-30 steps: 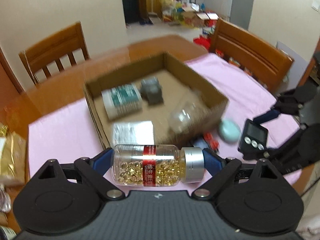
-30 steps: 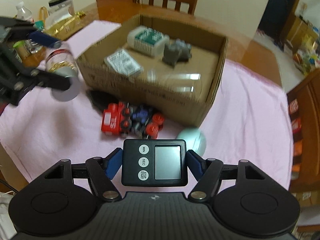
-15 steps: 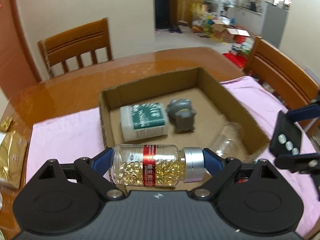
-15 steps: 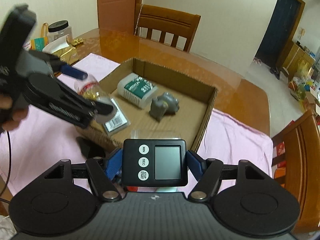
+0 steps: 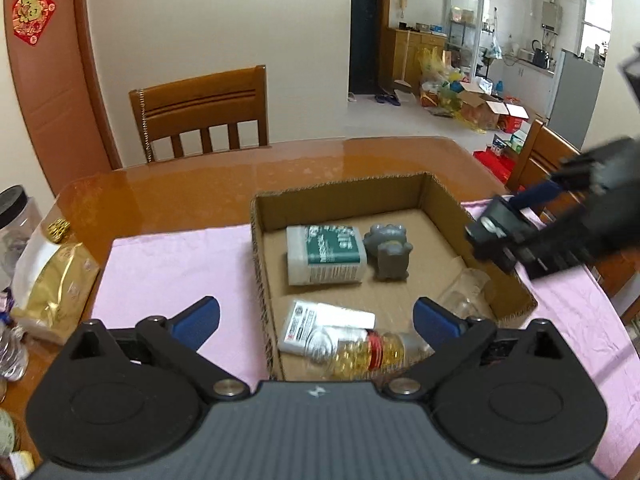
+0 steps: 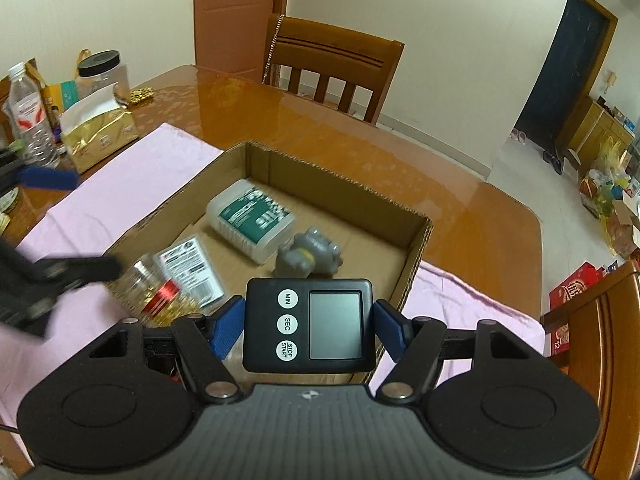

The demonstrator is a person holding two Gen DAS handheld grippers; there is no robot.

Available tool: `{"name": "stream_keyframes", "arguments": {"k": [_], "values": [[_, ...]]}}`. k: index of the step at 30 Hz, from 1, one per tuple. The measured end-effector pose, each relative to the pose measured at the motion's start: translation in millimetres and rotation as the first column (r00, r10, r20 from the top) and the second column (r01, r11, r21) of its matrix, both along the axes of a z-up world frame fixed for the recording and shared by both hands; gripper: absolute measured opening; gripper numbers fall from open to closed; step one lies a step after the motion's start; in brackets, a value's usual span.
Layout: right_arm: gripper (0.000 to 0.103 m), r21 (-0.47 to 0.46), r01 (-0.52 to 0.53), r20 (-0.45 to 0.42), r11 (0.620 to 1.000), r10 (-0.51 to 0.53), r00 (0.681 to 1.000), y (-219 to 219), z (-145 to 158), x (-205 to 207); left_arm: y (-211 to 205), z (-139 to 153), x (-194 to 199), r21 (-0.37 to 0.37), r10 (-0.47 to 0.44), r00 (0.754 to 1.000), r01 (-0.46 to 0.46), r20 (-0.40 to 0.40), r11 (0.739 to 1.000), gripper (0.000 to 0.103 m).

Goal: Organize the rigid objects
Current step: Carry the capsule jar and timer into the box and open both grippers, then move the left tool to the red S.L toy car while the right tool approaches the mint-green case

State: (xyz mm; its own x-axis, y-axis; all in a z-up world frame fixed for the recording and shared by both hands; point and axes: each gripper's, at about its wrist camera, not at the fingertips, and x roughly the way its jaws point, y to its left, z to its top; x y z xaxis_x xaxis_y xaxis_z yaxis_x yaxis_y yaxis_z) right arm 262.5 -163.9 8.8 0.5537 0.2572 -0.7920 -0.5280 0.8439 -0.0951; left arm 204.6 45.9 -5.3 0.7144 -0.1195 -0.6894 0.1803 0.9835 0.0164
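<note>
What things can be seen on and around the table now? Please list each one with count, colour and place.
cardboard box: 1, brown, on the pink cloth
pill bottle: 1, clear with yellow capsules, box near corner
white-green container: 1, in the box
grey figure: 1, in the box
white packet: 1, in the box
pink cloth: 1, on the table
chairs: 2, brown, around the table
left gripper: black, jaws opening, empty
right gripper: black, holding the black timer

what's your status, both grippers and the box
Left gripper opening, capsule bottle released, lying in cardboard box. Right gripper shut on black timer, above the box's near wall. Nothing in the way.
</note>
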Motion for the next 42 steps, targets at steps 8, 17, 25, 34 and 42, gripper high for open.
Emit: {"name": "stream_keyframes", "arguments": {"k": [8, 17, 25, 34, 42], "values": [[0.076, -0.019, 0.006, 0.017, 1.000, -0.005, 1.000, 11.3, -7.0, 42.8, 21.2, -1.6, -21.7, -0.018, 0.080, 0.996, -0.080, -0.030, 0.997, 0.102], [0.103, -0.003, 0.034, 0.069, 0.999, -0.034, 0.997, 13.4, 0.8, 42.4, 34.5, -11.9, -31.7, -0.021, 0.124, 0.990, -0.126, -0.063, 0.992, 0.102], [0.103, 0.010, 0.120, 0.066, 0.993, -0.120, 0.991, 0.6, 1.1, 11.2, 34.1, -18.4, -37.0, 0.034, 0.116, 0.992, -0.114, -0.055, 0.993, 0.102], [0.103, 0.027, 0.310, 0.047, 0.950, -0.311, 0.949, -16.4, -23.2, -49.4, 43.5, -36.2, -48.9, 0.019, 0.082, 0.992, -0.081, -0.099, 0.997, 0.102], [0.103, -0.013, 0.492, -0.080, 0.870, -0.492, 0.867, -31.0, -96.8, -103.4, 46.0, -62.9, -61.7, 0.004, 0.051, 0.983, -0.051, -0.177, 0.999, 0.102]]}}
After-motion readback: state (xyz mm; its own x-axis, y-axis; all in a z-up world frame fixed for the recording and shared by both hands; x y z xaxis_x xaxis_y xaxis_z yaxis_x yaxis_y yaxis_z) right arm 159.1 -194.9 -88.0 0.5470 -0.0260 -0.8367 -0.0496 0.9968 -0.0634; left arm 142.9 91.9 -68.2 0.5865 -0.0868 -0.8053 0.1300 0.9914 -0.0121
